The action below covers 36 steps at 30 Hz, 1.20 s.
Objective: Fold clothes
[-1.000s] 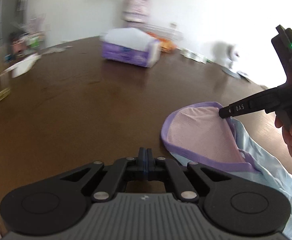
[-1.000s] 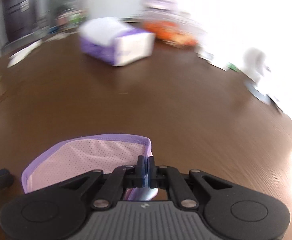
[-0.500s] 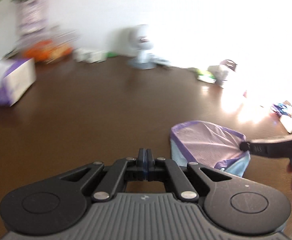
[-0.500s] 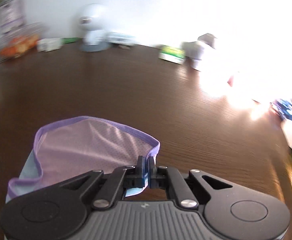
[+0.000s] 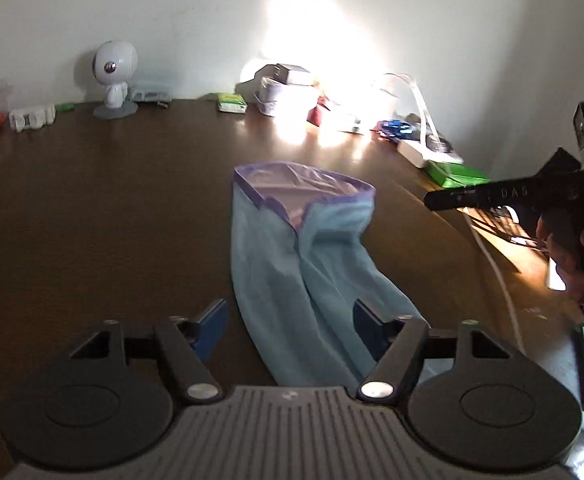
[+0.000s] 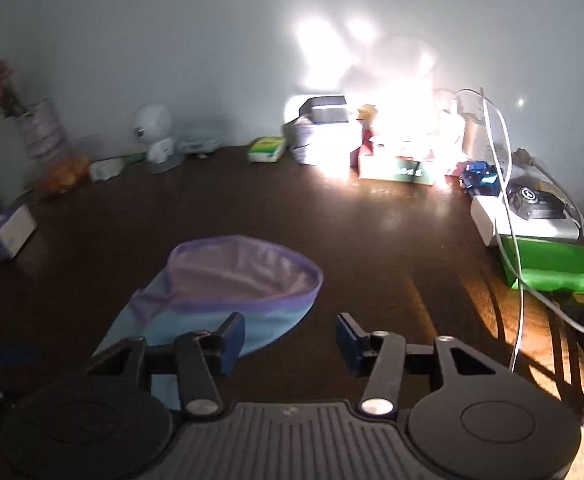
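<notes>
Now both grippers, left gripper and right gripper, gape above the blue garment.

We read one marking only: the letters "DAS", faint, on the finger of the right claw; all other labels stay illegible.

table - dark wood | robot figurine - far edge | green box - right
</notes>
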Motion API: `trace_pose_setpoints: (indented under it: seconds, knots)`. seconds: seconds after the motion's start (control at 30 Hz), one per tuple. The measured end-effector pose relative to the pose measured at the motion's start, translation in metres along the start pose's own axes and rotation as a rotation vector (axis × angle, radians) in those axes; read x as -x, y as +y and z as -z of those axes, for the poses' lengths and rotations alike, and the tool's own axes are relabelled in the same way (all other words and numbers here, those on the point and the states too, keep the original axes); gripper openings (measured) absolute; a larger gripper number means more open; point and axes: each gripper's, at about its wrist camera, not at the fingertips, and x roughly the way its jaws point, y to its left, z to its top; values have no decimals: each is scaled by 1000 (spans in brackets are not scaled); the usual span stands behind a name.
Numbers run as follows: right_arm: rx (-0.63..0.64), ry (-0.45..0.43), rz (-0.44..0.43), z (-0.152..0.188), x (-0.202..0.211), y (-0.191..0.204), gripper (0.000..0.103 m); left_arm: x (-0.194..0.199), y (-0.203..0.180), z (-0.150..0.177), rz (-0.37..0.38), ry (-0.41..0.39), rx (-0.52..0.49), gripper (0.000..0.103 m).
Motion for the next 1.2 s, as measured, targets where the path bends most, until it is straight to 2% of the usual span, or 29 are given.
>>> trace_pose_setpoints:
  seconds: [0.07,0.17,0.2,0.23,0.27,0.3,0.33,0.37,0.43,0.5,0.6,0.67,0.7,0.77,0.8,0.83,0.93,1.0,1.07,1.13,1.2]
  knots:
    - [97,46,-81,43,30,22,51,29,-33,39,31,-23,-96,88]
    - [174,77,-134,106,67,53,46,45,-75,81,114,-18,-176,93]
    - [169,85,-140,121,75,59,39,46,-88,90,137,-3,-196,93]
    - [166,94,-143,133,82,65,27,43,-99,97,136,12,-214,92]
    - [163,102,-145,146,88,71,23,37,-108,103,118,31,-236,90]
    - [169,103,-126,155,93,76,21,31,-116,107,98,50,-260,80]
    - [175,97,-99,163,97,80,21,25,-120,111,63,69,-275,64]
    - [160,95,-79,170,99,81,21,20,-120,115,25,85,-274,56]
    - [111,104,-45,184,99,80,13,22,-109,119,15,81,-248,42]
    - [100,90,-29,195,102,89,12,31,-92,122,11,76,-216,36]
    - [100,68,-30,212,108,107,12,49,-59,127,-33,63,-158,34]
    - [124,71,-81,220,113,123,16,64,-36,129,-69,60,-120,33]
    - [138,68,-98,221,116,129,15,73,-24,131,-57,55,-93,35]
    - [160,58,-118,223,124,137,22,91,-10,135,-9,20,-62,38]
    - [172,31,-129,224,130,138,28,100,-6,137,19,-2,-55,47]
    - [185,-6,-140,223,137,138,33,106,-7,139,51,-17,-66,53]
    - [238,-86,-214,223,151,136,46,108,-18,141,124,-26,-139,58]
    - [249,-78,-207,219,148,135,45,98,-22,127,117,-8,-172,58]
    - [228,-91,-143,204,144,127,45,83,-16,101,81,-18,-163,62]
    - [174,-134,-85,182,138,109,47,58,-5,68,27,-31,-136,70]
    - [78,-136,-35,151,122,82,50,25,9,24,-13,-25,-92,71]
